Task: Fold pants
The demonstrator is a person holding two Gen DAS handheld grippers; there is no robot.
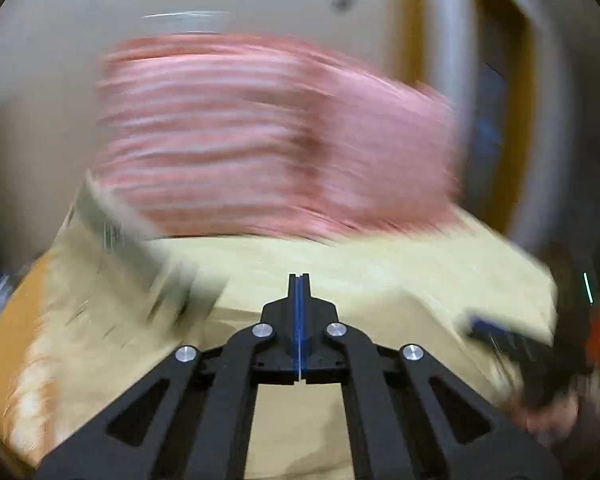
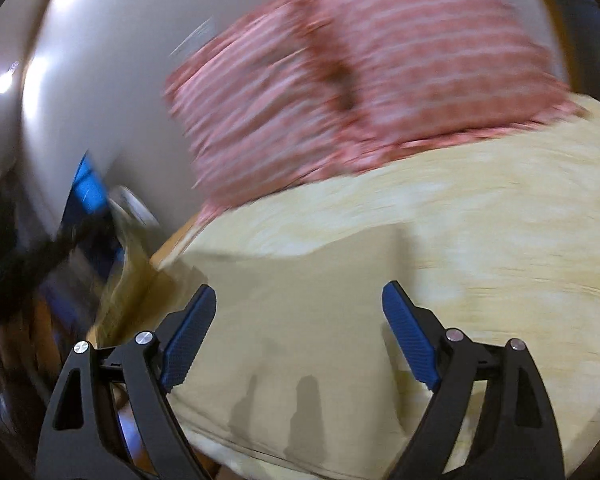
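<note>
Pants (image 2: 340, 288), khaki and already partly folded, lie on the yellow sheet (image 2: 500, 216) on the near side of the pink striped pillow (image 2: 360, 72). Right gripper (image 2: 300, 328) hovers over them, fingers spread wide, a folded edge straight ahead toward the pillow. Left gripper (image 1: 299, 292) points at the pillow too, fingers pressed together; whether cloth is pinched between them is unclear. Both views are motion-blurred.
</note>
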